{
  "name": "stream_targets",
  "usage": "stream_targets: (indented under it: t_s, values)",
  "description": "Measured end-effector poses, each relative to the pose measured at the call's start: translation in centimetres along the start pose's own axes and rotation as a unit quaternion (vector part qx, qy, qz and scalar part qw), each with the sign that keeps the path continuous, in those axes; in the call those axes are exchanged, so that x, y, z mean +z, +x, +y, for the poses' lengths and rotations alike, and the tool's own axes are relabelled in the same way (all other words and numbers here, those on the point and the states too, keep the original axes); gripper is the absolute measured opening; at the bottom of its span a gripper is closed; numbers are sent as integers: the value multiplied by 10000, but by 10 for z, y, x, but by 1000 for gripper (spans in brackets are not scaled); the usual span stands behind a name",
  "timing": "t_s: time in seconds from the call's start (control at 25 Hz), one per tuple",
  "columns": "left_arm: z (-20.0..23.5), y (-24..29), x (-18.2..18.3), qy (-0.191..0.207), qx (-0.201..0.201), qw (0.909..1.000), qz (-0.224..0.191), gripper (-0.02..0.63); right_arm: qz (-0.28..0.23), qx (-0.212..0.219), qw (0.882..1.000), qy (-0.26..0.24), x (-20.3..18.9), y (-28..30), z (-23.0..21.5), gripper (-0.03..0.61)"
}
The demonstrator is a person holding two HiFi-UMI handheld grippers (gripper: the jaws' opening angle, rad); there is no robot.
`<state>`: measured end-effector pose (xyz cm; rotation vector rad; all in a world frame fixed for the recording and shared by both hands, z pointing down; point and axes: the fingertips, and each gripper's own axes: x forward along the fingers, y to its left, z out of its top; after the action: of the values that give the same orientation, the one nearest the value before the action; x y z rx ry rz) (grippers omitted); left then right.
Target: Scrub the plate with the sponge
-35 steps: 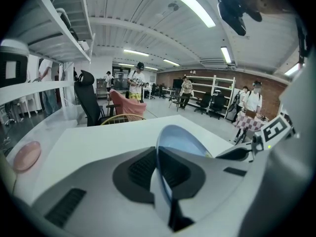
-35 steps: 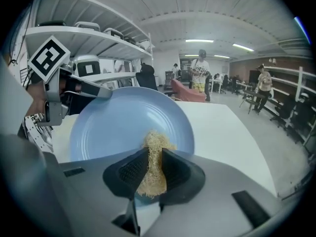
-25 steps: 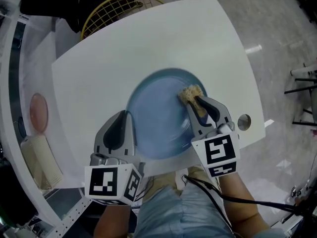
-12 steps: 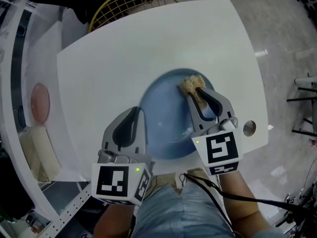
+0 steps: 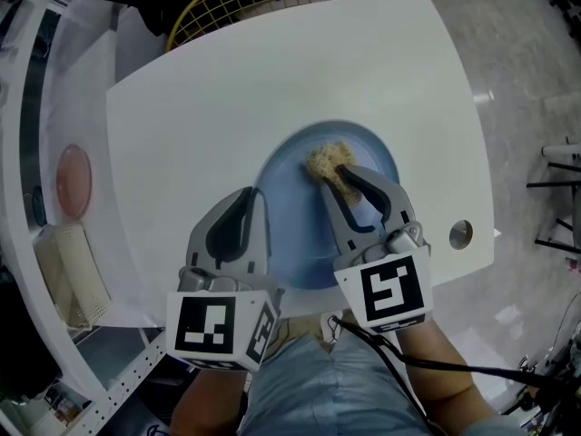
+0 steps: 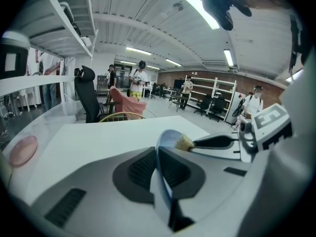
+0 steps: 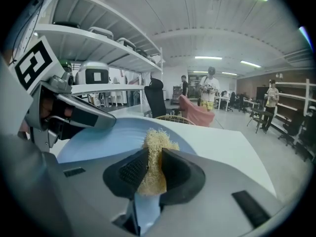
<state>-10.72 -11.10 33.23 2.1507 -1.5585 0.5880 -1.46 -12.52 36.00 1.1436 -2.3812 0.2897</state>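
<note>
Mid-scrub, judging by the layout. At the left: left gripper (image 5: 252, 209) clenched on the plate (image 5: 292, 239) at its near-left rim, jaws pinching the thin edge and steadying the dish on the white table (image 5: 227, 107). Just right of that grip, the plate's face: round, shallow, smooth pale blue with a slight raised lip. Probably slick, and apt to slide if the pinch loosens. Further right, at the tips of the right gripper (image 5: 343, 178): sponge (image 5: 327, 160), tan, coarse and fibrous like loofah, squashed narrow where held and frayed at the free end, resting on the plate's far half. Jaws there shut tight on that sponge. Next, most likely: sweep the sponge over the centre and near side with downward pressure, bracing the rim firmly against the push.
</note>
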Motion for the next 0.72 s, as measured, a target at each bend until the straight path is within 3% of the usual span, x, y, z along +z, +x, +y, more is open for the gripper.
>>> stream_targets:
  t_s: [0.72]
  values:
    - [5,-6,-4,45,85,10000,-24,23,-256,999,9945,-158,-6,-27,74,86]
